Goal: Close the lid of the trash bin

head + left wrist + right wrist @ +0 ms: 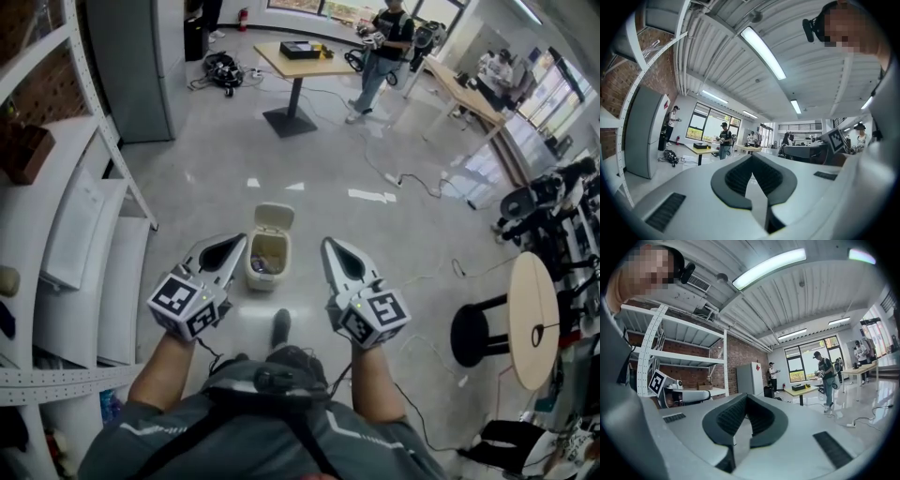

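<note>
A small cream trash bin (268,261) stands on the grey floor ahead of me. Its lid (274,217) is flipped up at the far side, and some rubbish shows inside. My left gripper (238,242) is held in the air just left of the bin, shut and holding nothing. My right gripper (329,244) hovers a little to the bin's right, also shut and holding nothing. Both point forward. The bin does not show in the gripper views, where the left gripper (751,157) and right gripper (746,396) face across the room.
White metal shelving (84,234) runs along the left. A round wooden table (532,319) and a black stool (478,335) stand at the right. Cables (412,183) trail over the floor beyond the bin. Further back are a table (298,58) and a standing person (380,56).
</note>
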Demonstrator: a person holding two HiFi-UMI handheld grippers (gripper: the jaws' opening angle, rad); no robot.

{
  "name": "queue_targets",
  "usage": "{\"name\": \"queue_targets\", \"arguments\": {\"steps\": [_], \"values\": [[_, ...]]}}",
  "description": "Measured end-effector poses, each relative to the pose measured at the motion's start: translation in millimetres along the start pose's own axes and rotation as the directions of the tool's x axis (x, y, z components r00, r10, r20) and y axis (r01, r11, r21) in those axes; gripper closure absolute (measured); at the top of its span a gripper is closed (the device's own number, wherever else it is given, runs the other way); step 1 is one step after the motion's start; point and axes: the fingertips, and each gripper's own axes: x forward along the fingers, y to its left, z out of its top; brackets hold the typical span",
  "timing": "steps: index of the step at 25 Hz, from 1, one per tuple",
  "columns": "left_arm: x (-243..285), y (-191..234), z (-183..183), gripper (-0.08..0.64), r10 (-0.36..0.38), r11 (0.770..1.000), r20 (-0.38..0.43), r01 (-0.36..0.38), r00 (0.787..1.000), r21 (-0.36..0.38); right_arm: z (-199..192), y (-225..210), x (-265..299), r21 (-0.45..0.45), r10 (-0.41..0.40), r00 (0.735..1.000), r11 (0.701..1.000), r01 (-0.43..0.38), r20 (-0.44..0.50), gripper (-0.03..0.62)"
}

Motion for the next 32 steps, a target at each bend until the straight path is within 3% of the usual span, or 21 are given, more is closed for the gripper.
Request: {"name": "queue_targets", "arguments": {"steps": [12, 20, 32], "values": [[114, 56, 27, 0.558, 0.07, 0.996, 0.013, -0.071, 0.997, 0.058, 33, -120, 80, 0.03, 0.06, 0.995, 0.998, -0.063, 0.078, 0.581], [181, 76, 36, 0.558, 0.116, 0.992, 0.011, -0.116, 0.993, 0.056, 44, -188, 113, 0.035, 0.109, 0.991, 0.993, -0.112, 0.076, 0.581], [234, 104, 29, 0.557, 0.077, 0.997, -0.043, -0.076, 0.996, 0.034, 24, -229, 159, 0.11, 0.099, 0.994, 0.989, -0.104, 0.047, 0.581]]}}
